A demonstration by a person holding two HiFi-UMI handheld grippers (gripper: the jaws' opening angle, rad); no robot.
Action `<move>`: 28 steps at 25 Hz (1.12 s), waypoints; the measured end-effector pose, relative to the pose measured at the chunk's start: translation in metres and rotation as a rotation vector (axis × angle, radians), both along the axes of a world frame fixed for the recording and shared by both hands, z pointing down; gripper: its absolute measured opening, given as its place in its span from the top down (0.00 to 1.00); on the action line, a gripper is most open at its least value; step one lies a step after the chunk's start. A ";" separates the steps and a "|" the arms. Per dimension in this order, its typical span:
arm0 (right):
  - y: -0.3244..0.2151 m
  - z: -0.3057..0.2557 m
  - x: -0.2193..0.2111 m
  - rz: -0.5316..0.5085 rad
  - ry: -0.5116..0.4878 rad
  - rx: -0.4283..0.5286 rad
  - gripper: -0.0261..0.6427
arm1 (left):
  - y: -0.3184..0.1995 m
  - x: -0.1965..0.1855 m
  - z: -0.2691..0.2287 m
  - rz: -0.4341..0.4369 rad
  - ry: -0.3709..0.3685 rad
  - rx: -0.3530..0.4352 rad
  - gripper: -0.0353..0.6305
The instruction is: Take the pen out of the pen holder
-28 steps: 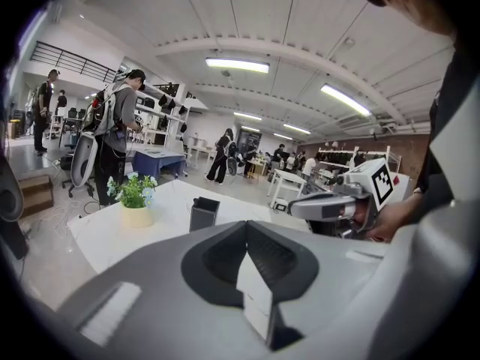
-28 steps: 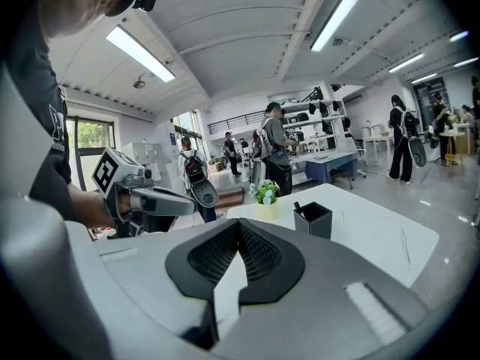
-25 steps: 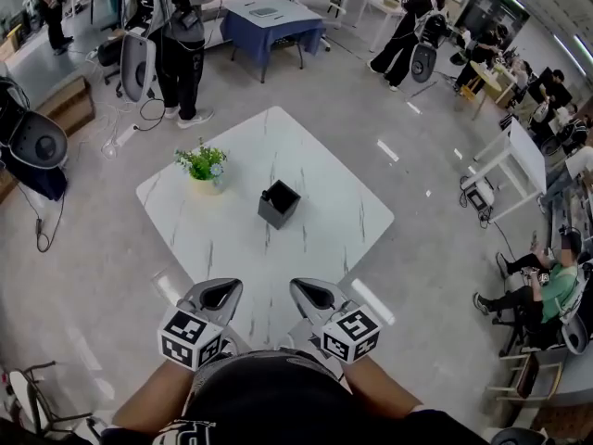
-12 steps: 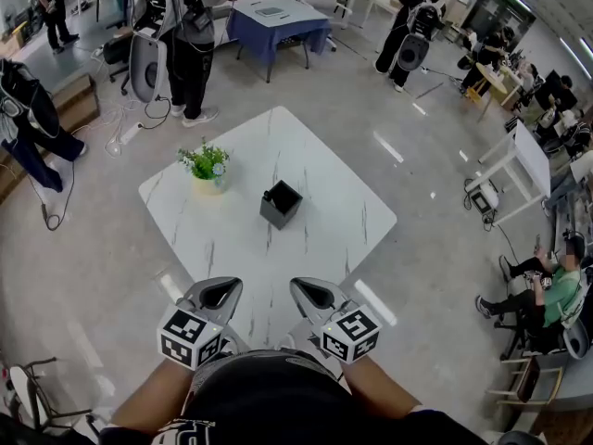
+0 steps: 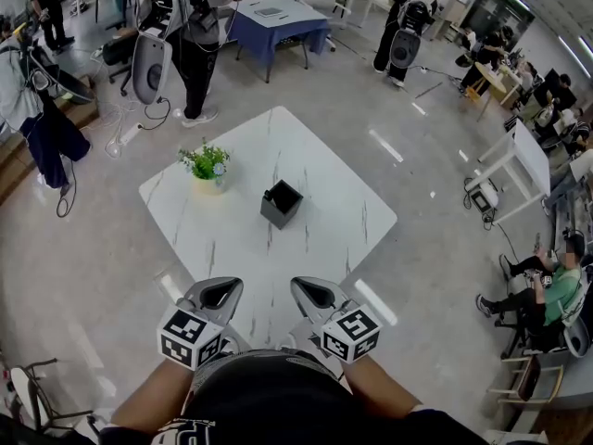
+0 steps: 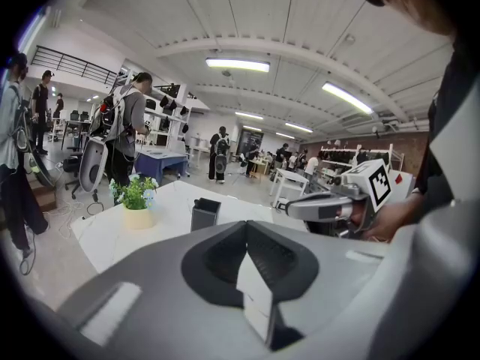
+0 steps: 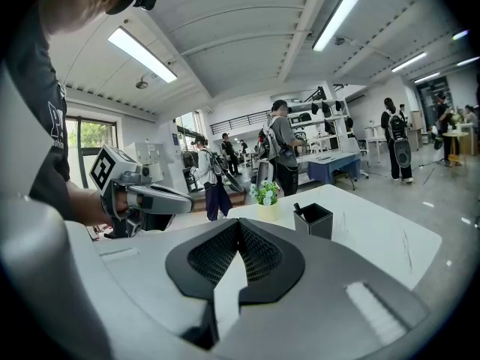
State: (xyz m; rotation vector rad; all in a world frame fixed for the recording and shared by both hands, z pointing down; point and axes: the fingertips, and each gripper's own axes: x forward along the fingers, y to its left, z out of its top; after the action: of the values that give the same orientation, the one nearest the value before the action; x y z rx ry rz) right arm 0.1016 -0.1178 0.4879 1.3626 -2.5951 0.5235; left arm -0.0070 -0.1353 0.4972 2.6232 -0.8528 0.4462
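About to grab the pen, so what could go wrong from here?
Both the left gripper and right gripper have jaws shut; either must open before reaching the pen. Only the pen's tip shows above the pen holder, so a pinch may slip. The holder stands free; a slanted pull could tip it toward the nearby potted plant.
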 end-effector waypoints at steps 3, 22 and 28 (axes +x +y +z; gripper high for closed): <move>0.001 -0.001 0.000 0.001 0.006 0.010 0.96 | 0.002 -0.001 0.000 0.001 -0.002 -0.001 0.86; -0.003 -0.003 -0.004 -0.031 0.093 0.052 0.86 | 0.007 -0.003 0.000 0.006 0.002 -0.003 0.86; -0.003 -0.001 -0.006 -0.047 0.101 0.051 0.86 | 0.007 -0.003 0.002 0.000 -0.002 -0.009 0.86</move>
State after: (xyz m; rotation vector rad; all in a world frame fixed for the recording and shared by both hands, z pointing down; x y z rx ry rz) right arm 0.0960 -0.1209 0.4874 1.3043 -2.5685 0.3748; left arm -0.0103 -0.1281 0.4997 2.6151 -0.8488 0.4517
